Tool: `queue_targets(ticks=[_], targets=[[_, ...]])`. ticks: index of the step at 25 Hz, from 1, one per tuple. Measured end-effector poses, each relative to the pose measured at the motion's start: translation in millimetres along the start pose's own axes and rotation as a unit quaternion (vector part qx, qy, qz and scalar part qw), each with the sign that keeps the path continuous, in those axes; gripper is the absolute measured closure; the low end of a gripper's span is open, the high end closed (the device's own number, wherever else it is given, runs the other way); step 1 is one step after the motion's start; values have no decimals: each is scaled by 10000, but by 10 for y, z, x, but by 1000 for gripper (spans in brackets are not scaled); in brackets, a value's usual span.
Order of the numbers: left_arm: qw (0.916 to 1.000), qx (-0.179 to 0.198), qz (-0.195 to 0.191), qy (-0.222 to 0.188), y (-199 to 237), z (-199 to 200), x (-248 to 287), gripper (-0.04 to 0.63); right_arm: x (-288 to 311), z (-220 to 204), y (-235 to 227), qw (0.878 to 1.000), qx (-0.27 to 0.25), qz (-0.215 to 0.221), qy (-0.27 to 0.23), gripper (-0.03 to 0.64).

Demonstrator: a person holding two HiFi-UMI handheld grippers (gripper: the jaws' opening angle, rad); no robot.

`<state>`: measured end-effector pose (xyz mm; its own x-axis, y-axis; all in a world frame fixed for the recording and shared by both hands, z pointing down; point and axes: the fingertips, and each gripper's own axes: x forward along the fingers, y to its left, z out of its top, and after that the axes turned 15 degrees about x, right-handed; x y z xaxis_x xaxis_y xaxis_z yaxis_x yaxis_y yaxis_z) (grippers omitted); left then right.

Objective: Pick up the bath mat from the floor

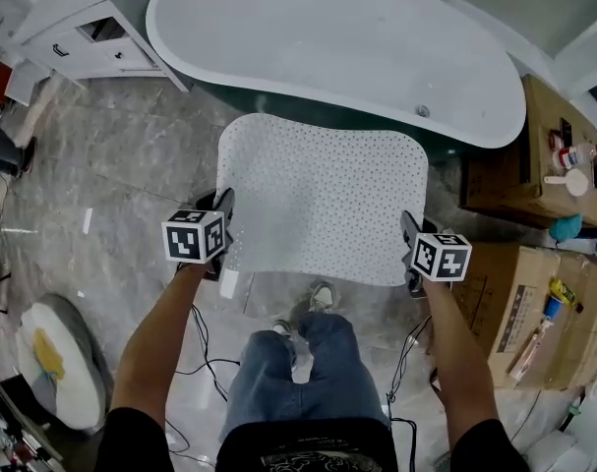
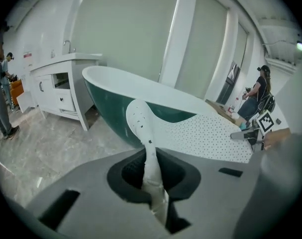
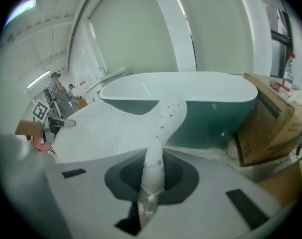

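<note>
The white perforated bath mat (image 1: 323, 200) hangs spread out in the air in front of me, off the floor, stretched between both grippers. My left gripper (image 1: 224, 239) is shut on the mat's near left corner. My right gripper (image 1: 410, 254) is shut on the near right corner. In the left gripper view the mat's edge (image 2: 151, 178) is pinched between the jaws and the sheet (image 2: 200, 136) fans out to the right. In the right gripper view the pinched edge (image 3: 151, 176) rises from the jaws and the sheet (image 3: 106, 126) spreads left.
A white and teal bathtub (image 1: 347, 42) stands just beyond the mat. A white vanity cabinet (image 1: 91, 37) is at the upper left. Cardboard boxes (image 1: 544, 313) with bottles and tools stand on the right. A round cushion (image 1: 52, 362) lies on the marble floor at left. Cables trail by my feet.
</note>
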<state>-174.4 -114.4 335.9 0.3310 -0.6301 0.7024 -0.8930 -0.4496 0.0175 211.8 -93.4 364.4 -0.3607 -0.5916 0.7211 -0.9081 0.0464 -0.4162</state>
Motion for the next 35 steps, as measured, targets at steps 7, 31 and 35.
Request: queue_targets(ticks=[7,31,35], targets=[[9993,146,136,-331,-67,900,-692,568,-727,764,346,9988,-165,87,-449,589],[9716,703,301,-2240,35,3130,-1961,568,-2509,2402,1299,9615,-95,0,-2747,589],[9649,862,287,-2463,50,3279,-2071,568,-2662,2456,1410,9559,-224,-146,-2925,589]])
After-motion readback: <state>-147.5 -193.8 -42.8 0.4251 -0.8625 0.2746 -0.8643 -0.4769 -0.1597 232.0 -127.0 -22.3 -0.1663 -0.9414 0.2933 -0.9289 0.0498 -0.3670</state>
